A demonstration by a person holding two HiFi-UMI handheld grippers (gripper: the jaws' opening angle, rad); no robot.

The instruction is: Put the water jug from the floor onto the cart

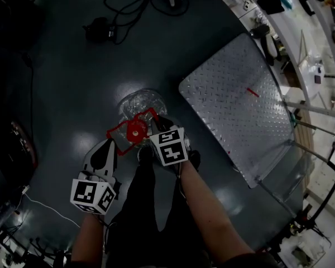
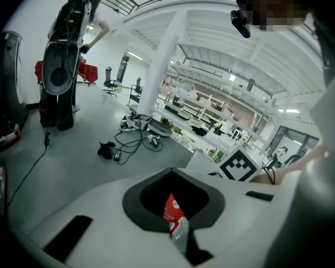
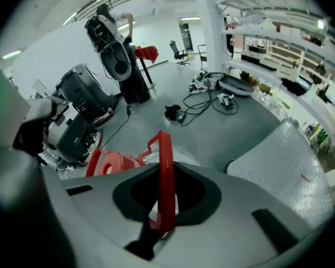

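Note:
The clear water jug (image 1: 140, 104) stands on the dark floor just left of the cart's diamond-plate deck (image 1: 234, 94). It has a red cap (image 1: 137, 130) and a red frame handle (image 1: 118, 134). My left gripper (image 1: 113, 140) grips the handle's left corner; the left gripper view shows a red piece and clear plastic (image 2: 173, 212) pinched in the left gripper (image 2: 176, 223). My right gripper (image 1: 156, 128) holds the handle's right side. In the right gripper view the red handle bar (image 3: 165, 172) runs upright through the shut right gripper (image 3: 162, 216), the cap (image 3: 109, 163) to its left.
Black cables and a power brick (image 1: 100, 29) lie on the floor beyond the jug. The cart's push rails (image 1: 318, 149) rise at its right end, by cluttered benches (image 1: 301, 15). A black machine (image 3: 81, 113) stands to the left. My legs are below the grippers.

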